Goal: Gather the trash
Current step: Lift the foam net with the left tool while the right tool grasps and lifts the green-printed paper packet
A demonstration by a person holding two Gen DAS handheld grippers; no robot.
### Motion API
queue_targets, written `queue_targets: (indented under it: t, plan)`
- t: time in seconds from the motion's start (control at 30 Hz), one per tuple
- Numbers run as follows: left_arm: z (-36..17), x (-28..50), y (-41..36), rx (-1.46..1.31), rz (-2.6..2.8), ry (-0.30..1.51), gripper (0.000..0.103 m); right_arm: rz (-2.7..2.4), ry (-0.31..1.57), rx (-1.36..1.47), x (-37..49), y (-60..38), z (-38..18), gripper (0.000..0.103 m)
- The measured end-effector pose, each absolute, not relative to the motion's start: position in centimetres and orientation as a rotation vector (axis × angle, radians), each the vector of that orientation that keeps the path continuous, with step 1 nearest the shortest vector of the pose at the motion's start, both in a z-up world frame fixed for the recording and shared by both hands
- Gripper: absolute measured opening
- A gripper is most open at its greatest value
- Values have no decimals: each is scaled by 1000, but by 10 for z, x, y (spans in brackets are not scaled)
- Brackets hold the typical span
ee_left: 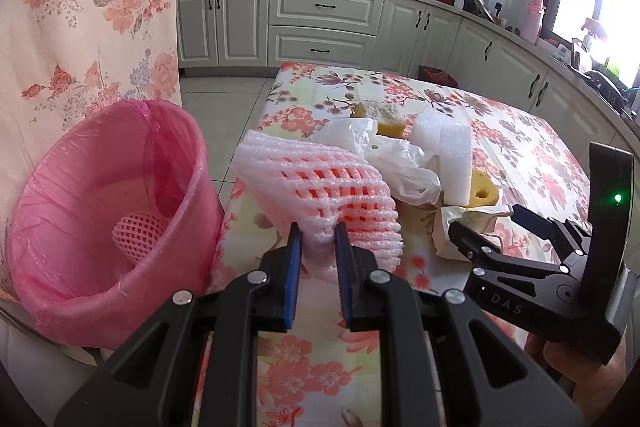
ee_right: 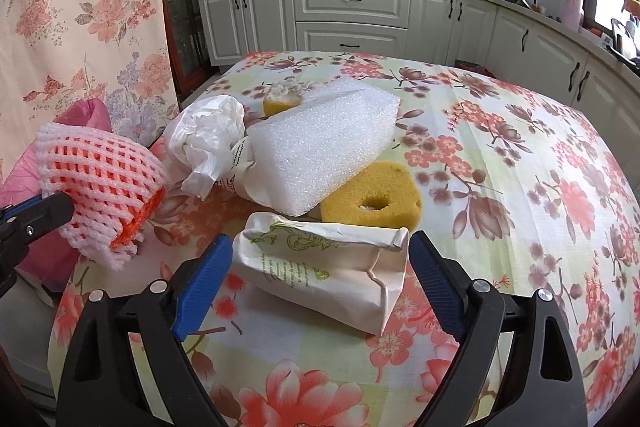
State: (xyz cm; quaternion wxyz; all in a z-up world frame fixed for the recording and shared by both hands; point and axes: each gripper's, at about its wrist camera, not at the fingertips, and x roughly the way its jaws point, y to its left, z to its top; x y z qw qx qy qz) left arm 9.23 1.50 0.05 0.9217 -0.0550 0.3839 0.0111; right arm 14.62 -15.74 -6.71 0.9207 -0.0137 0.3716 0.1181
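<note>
the left gripper [ee_left: 318, 233] is clamped on the bunched end of a pink foam fruit net [ee_left: 320, 187], its blue pads squeezing the mesh so the net fans out above the flowered tablecloth [ee_left: 304, 359]. the right gripper [ee_right: 320, 267] stands wide apart around a crumpled paper bag [ee_right: 324, 267] with green print; the bag lies on the cloth between the blue pads, and neither pad clearly presses on it. just beyond the bag sits a yellow sponge [ee_right: 372, 201] with a hole in it, and a white foam block [ee_right: 320, 143] leans over the sponge. a crumpled white plastic bag [ee_right: 208, 135] lies to the left of the block, and a second yellow sponge piece [ee_right: 280, 99] sits behind it. off the table's left edge stands a bin with a pink liner [ee_left: 100, 195], another foam net [ee_left: 138, 231] lying inside it. kitchen cabinets [ee_left: 320, 27] line the far wall.
</note>
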Motion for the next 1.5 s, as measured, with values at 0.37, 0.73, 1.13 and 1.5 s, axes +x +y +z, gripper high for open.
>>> queue_targets:
  t: [0.37,0.73,1.13,1.5]
  plan:
    - [5,90,16,-120,11,774,16,219,816,-59,153,-146,-80,84]
    - [6,89,14,-123,7,774,16,226,847,-29,159,-152,-88,80]
    - [11,86,15,-125,-3,756,16,237,793,-17,143,-163,-72,80]
    - [27,75,21,-134,-6,713,16,263,712,12,123,-173,-38,80]
